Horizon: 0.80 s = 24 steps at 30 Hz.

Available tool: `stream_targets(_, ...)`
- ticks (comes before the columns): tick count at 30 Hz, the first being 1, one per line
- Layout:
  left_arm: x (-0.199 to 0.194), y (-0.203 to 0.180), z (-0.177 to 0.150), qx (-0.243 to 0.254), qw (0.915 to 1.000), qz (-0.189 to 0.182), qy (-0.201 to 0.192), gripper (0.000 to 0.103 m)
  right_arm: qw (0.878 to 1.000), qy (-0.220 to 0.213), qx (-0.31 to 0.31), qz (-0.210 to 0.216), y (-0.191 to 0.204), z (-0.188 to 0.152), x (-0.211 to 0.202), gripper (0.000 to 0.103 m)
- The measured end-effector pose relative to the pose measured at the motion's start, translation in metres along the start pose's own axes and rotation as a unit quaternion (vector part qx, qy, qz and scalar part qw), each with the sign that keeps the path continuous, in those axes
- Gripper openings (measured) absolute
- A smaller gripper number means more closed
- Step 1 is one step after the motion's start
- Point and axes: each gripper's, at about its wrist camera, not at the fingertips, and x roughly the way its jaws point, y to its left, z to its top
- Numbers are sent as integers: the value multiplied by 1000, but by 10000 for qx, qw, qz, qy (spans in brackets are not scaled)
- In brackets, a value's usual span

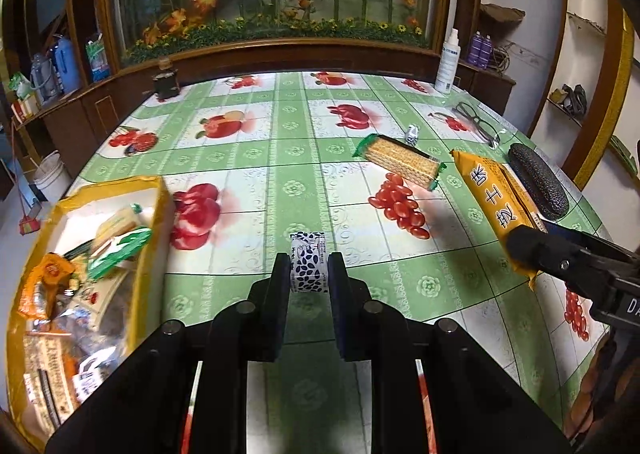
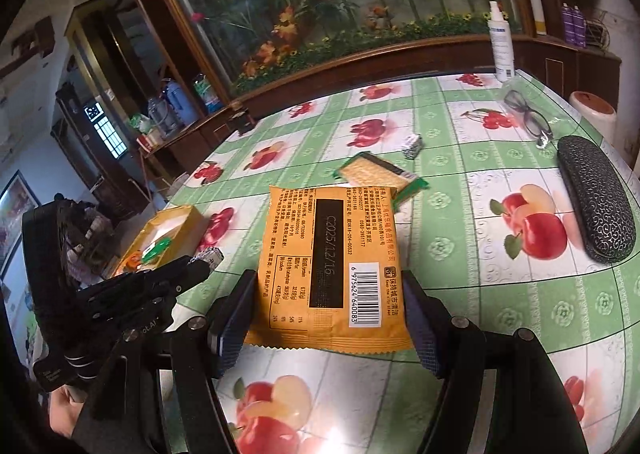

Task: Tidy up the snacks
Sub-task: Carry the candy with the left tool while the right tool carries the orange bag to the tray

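My left gripper [image 1: 309, 268] is shut on a small white snack packet with a dark leaf print [image 1: 308, 264], held above the green fruit-print tablecloth. My right gripper [image 2: 329, 308] is shut on a wide orange snack pack [image 2: 329, 262], its barcode side up; the same orange pack [image 1: 498, 196] shows at the right of the left wrist view. A yellow-rimmed box [image 1: 150, 214] at the left holds several snacks; the box [image 2: 182, 224] sits to the left in the right wrist view. A cracker pack with green ends [image 1: 400, 161] and a small white packet [image 1: 412, 134] lie on the table.
Glasses [image 1: 476, 122] and a dark textured glasses case [image 1: 538, 180] lie near the right edge. A white spray bottle [image 1: 448, 64] and a dark jar [image 1: 166, 80] stand at the far edge. A wooden cabinet with a plant display rises behind.
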Motion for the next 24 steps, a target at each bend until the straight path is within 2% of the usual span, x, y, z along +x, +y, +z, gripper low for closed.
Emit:
stream_targets(11,-41,36,-11,-198,9976,572,-327,16,9990,70,-269,342,41,-11,-3,71)
stream_targets(24,-65,88,-23,-612,9915,1060,-433,16,9939,268,-659,844,95,-15,11,71)
